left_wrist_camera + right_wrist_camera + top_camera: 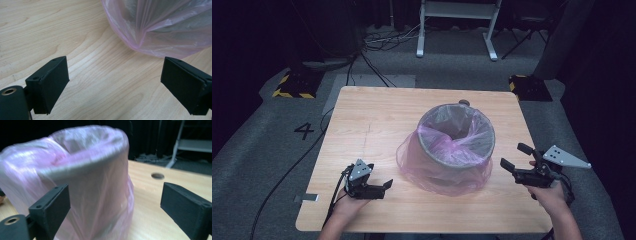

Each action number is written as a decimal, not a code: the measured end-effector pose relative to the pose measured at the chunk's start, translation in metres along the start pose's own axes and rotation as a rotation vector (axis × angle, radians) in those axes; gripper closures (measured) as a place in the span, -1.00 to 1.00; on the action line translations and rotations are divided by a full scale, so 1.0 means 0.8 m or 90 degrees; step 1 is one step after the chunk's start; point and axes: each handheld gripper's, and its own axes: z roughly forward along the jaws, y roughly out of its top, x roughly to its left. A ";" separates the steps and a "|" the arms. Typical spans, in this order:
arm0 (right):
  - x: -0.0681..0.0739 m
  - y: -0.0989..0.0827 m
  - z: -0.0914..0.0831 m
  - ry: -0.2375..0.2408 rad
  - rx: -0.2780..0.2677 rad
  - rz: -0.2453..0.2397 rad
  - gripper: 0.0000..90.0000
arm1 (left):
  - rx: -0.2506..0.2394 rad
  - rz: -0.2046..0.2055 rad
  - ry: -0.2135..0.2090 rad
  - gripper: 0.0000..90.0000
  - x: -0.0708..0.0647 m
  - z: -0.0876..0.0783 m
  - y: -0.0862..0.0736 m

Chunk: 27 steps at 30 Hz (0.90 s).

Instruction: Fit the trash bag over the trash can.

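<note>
With the pink liner bag (432,167) draped over the waste bin (457,135) at the counter (362,120) centre, left tongs (387,184) and right tongs (511,156) flank it, released and empty, positioned to adjust the overhang.

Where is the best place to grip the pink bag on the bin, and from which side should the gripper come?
Probably the loose pink bag skirt bunched around the bin's base: thin, slack film that jaws can pinch. The open left gripper could come in level from its near-left side.

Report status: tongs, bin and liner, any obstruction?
Left tongs open, empty. Right tongs open, empty. Pink liner draped over mesh bin, upright. Nothing in the way.
</note>
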 end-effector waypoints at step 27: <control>0.021 0.126 0.046 0.088 0.000 -0.044 -0.68 | -0.012 -0.004 -0.036 -0.82 -0.001 -0.004 -0.001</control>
